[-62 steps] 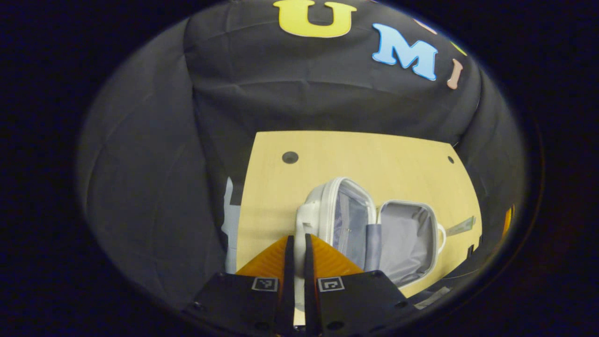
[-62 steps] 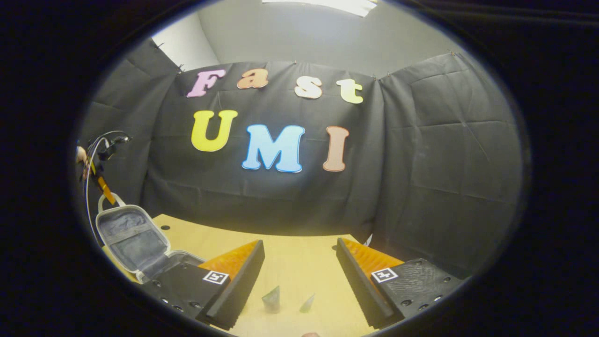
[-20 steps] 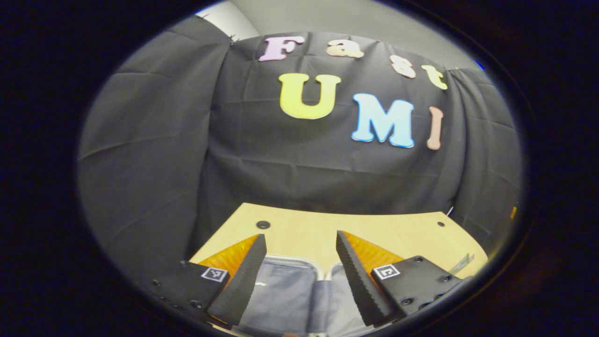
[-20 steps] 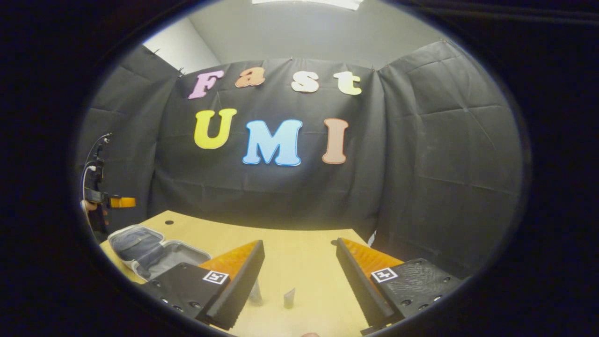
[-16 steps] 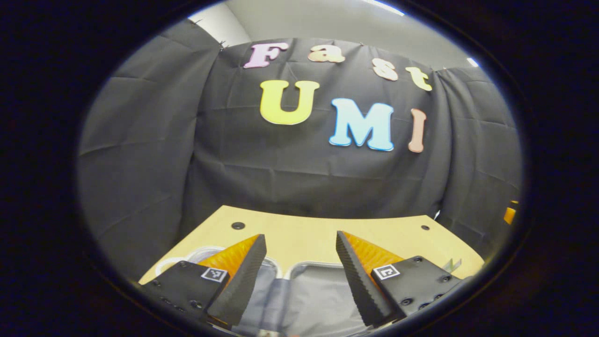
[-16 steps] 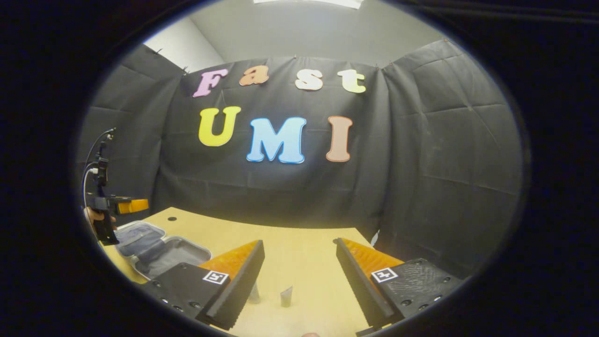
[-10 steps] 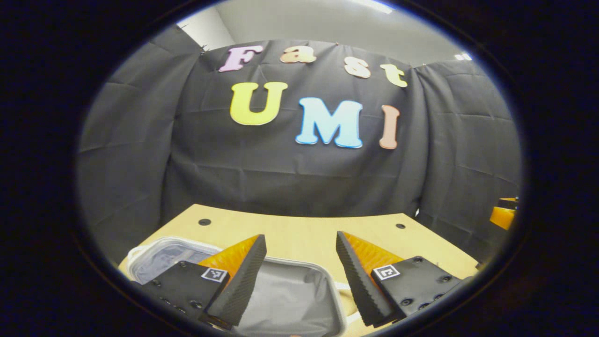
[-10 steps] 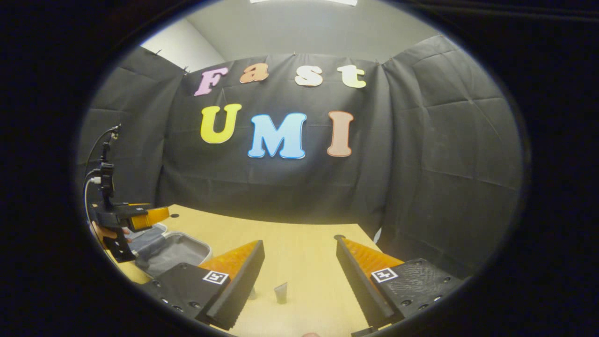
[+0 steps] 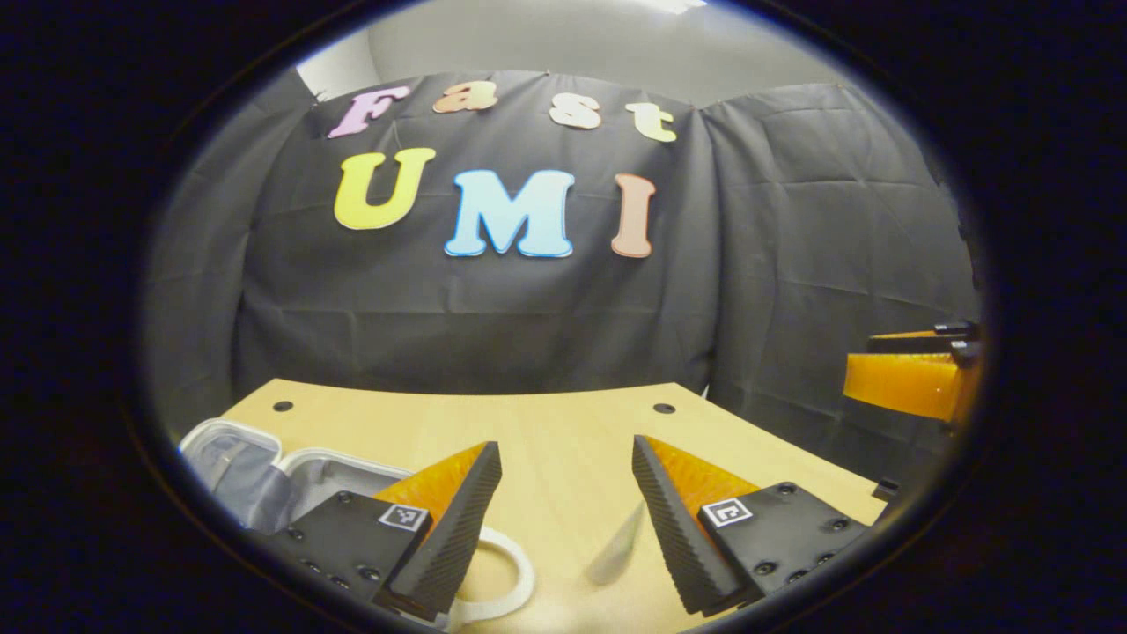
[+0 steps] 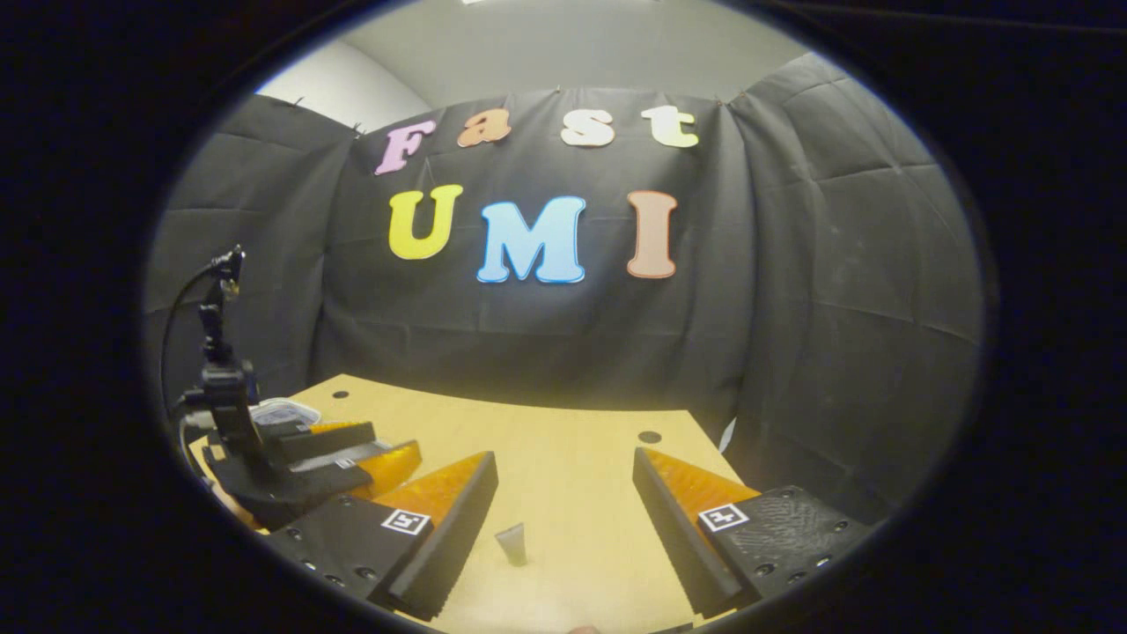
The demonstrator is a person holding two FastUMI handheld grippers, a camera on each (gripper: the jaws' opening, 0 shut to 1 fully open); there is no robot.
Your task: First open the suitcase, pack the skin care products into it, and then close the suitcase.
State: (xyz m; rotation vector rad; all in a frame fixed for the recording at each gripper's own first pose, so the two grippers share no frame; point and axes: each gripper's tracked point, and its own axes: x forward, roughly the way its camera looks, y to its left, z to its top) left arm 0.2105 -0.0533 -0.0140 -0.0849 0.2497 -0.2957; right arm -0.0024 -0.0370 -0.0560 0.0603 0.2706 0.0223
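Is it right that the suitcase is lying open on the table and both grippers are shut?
Not quite. The suitcase does lie open on the table, but both grippers are open: the left gripper in the left gripper view, the right gripper in the right gripper view.

Suitcase (image 9: pixel 264 467) partly cut off; tube (image 9: pixel 616 550) blurred.

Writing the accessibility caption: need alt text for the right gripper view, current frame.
The right gripper hangs open above a wooden table, a small skin care tube standing between its fingers. At left, the left gripper hovers by the suitcase.
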